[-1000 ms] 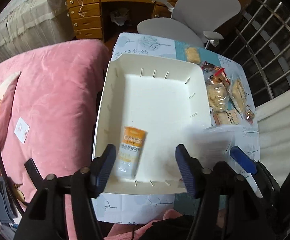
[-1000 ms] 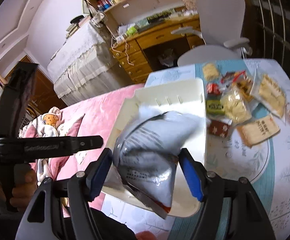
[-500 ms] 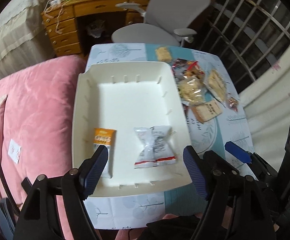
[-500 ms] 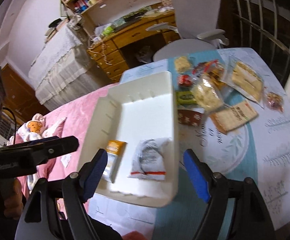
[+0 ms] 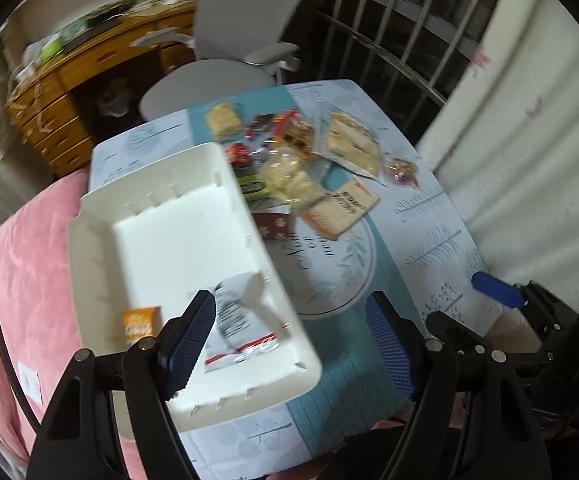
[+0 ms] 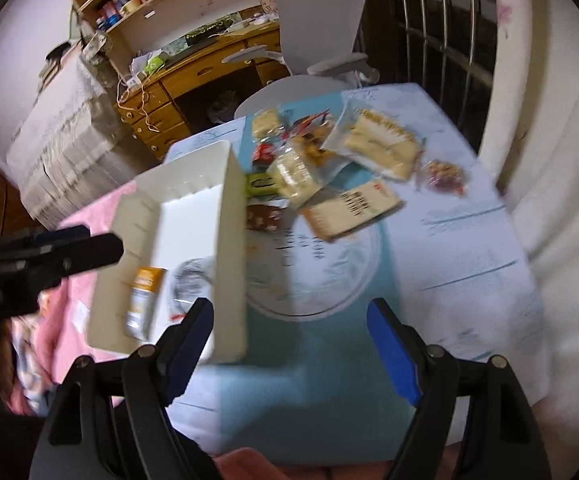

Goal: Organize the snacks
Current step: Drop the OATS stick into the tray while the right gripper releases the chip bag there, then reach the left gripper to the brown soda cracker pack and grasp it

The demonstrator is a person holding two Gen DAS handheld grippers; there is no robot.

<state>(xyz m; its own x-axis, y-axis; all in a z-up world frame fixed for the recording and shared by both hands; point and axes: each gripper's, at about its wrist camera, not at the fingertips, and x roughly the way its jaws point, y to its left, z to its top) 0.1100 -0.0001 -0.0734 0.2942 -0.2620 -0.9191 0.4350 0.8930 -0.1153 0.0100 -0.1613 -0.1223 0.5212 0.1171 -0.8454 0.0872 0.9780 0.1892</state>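
**Risks.** The white tray (image 5: 89, 264) sits at the table's left edge, beside pink bedding (image 5: 29, 272); judged: a careless drop or a knock on its wall could push it off. The loose snacks (image 5: 301, 168) overlap in a heap at the far end of the table (image 5: 429, 248); a grab there could pinch two packets together or drag neighbours off the cloth. Crinkly film wrappers may slip from the pads.

**Container.** White tray, slotted walls, no dividers fitted. Contents: one orange-topped packet (image 5: 139, 322) at the near left; one silver-white pouch with a red strip (image 5: 241, 332) beside it. Rest of the floor bare.

**Outside it.** Cracker and cake packs, a tan flat pack (image 5: 341, 210), a brown one (image 5: 275, 226), a green one (image 6: 263, 184), small sweets (image 6: 443, 176), all on the cloth right of the tray.

**Grippers.** Left gripper (image 5: 289, 344): fingers wide, nothing between them, above the tray's near right corner. Right gripper (image 6: 289, 348): fingers wide, empty, over bare cloth.
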